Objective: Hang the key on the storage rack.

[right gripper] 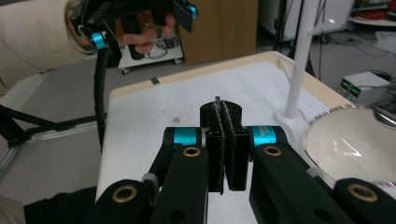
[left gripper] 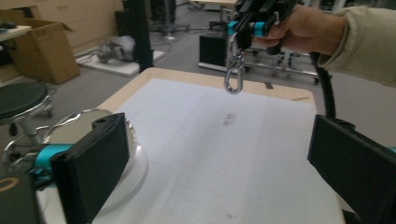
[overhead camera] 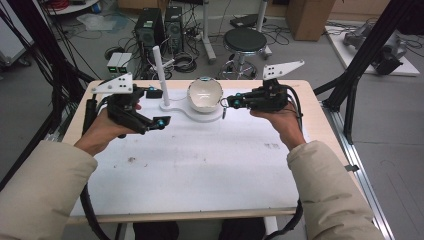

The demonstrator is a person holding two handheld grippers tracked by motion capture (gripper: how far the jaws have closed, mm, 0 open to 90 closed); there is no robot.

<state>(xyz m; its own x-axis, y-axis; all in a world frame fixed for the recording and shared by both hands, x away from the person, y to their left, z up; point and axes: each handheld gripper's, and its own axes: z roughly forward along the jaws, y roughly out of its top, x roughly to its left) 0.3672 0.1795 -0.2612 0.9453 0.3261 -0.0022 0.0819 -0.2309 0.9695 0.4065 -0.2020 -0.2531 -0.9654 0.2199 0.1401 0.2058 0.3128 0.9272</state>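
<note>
A silver metal snap hook (left gripper: 233, 77) hangs from my right gripper (left gripper: 246, 29), whose jaws are shut on its top end. In the high view that gripper (overhead camera: 228, 103) is held above the table just right of a pale bowl (overhead camera: 204, 93), with the hook (overhead camera: 223, 110) dangling below it. Its own view shows the pads (right gripper: 223, 122) pressed together and a sliver of metal (right gripper: 217, 99) at their tip. My left gripper (overhead camera: 158, 107) hovers left of the bowl, wide open and empty, its black pads (left gripper: 95, 161) far apart.
The bowl sits on a white base (overhead camera: 197, 116) with an upright white post (overhead camera: 159, 72). A white mat (overhead camera: 200, 165) covers the wooden table (overhead camera: 314, 102). A stool (overhead camera: 244, 42), computer towers (overhead camera: 150, 27) and cables stand on the floor beyond.
</note>
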